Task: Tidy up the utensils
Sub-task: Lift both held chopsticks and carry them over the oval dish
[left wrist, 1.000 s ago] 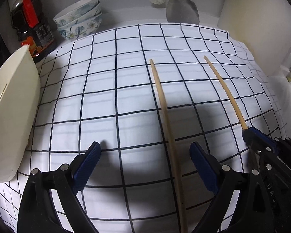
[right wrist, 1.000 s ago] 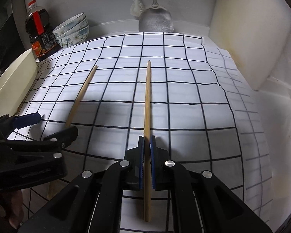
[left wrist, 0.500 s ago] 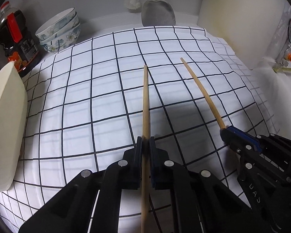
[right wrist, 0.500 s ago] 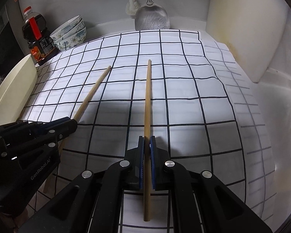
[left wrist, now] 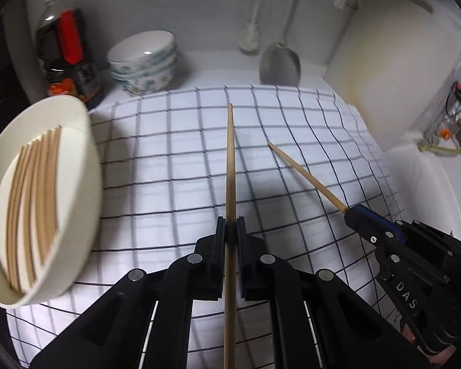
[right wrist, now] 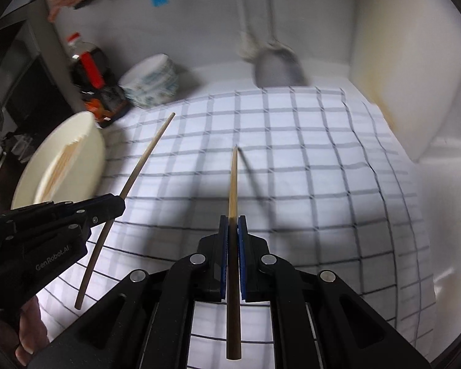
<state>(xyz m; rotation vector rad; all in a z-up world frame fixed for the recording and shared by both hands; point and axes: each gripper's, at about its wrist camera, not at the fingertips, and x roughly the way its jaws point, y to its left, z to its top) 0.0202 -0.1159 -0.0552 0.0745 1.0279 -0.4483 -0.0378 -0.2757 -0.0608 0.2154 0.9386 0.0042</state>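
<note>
My left gripper is shut on a wooden chopstick, which points forward above the checked cloth. My right gripper is shut on a second chopstick, also held clear of the cloth. In the left wrist view the right gripper shows at the right with its chopstick. In the right wrist view the left gripper appears at the left with its chopstick. A cream oval tray at the left holds several chopsticks.
A soy sauce bottle and stacked patterned bowls stand at the back left. A metal spatula and a brush hang on the back wall. A white cutting board leans at the right. A hand holds the left gripper.
The left gripper's jaws closed on the chopstick that lay on the cloth. Both grippers then rose, lifting their chopsticks off the cloth; the tray's inside came into view.
</note>
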